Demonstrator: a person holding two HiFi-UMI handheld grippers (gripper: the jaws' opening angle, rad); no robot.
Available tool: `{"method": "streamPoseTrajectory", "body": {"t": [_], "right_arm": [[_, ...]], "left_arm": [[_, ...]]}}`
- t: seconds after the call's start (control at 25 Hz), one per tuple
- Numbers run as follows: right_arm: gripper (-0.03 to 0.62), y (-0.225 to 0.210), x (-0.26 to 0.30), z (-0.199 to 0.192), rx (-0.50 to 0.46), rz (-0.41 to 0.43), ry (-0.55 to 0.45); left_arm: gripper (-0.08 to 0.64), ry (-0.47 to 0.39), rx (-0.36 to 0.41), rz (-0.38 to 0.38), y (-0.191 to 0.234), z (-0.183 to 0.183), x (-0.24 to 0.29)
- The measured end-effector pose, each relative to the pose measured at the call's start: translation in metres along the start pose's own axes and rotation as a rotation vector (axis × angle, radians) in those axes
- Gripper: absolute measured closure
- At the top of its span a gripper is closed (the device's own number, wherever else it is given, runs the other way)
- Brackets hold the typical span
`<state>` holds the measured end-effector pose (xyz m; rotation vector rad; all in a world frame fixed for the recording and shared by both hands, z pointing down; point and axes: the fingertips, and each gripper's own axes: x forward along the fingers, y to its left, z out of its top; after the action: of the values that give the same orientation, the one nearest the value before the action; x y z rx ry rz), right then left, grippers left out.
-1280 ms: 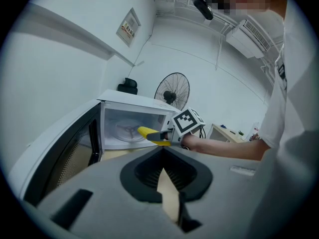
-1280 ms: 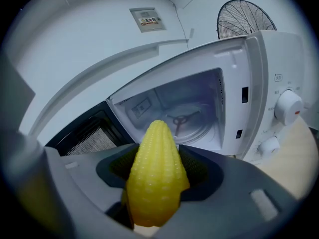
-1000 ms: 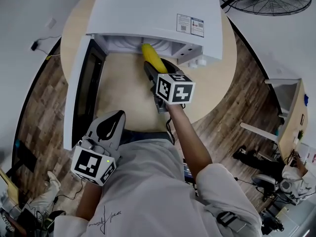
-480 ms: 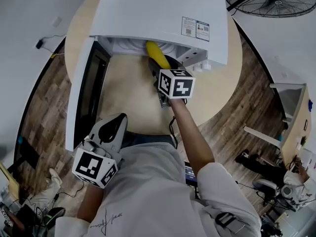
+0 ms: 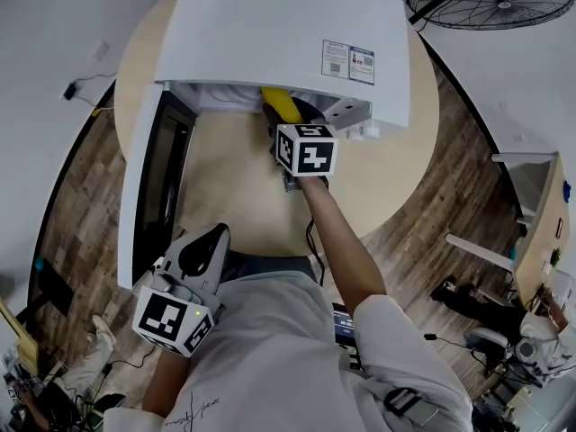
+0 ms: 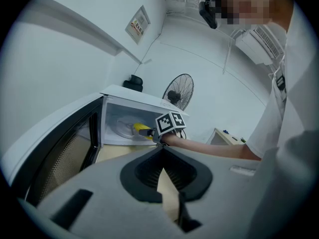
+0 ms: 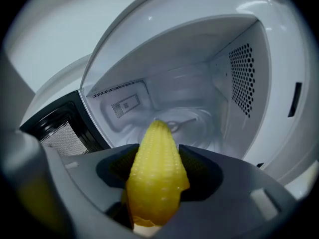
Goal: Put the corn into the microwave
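R gripper (image 7: pixel 157 156) held corn (image 7: pixel 155 183) clamped, tip inside microwave (image 7: pixel 249 68); L gripper (image 6: pixel 162 169) closed, empty; release near the sill could have let it roll out.

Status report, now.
Left hand-held gripper shut, empty, held back. Right hand-held gripper shut on corn, tip inside the microwave mouth, not set down. Door open, nothing blocking.

Yellow corn cob (image 7: pixel 157 178) sits up off the table, tip poking straight into the mouth of the wide-open white microwave (image 5: pixel 270 25).
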<state>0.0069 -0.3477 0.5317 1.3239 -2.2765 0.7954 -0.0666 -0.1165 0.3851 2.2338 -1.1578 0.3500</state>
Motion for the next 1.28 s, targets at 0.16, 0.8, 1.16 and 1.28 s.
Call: {"method": "streamPoseTrajectory", "body": {"t": [0.16, 0.8, 1.16, 1.28], "right_arm": [[0.33, 0.001, 0.01, 0.009, -0.043, -0.014, -0.034], [0.33, 0.001, 0.05, 0.026, -0.3, -0.108, -0.049], [0.33, -0.003, 0.066, 0.028, -0.379, -0.153, -0.037], [0.33, -0.003, 0.069, 0.03, -0.407, -0.166, -0.042]], "left_arm": [[0.569, 0.008, 0.003, 0.006, 0.0, 0.0, 0.0], [0.569, 0.009, 0.007, 0.018, 0.006, 0.005, -0.001], [0.569, -0.014, -0.003, 0.025, 0.009, 0.01, -0.001], [0.569, -0.011, -0.006, 0.023, 0.009, 0.009, 0.0]]}}
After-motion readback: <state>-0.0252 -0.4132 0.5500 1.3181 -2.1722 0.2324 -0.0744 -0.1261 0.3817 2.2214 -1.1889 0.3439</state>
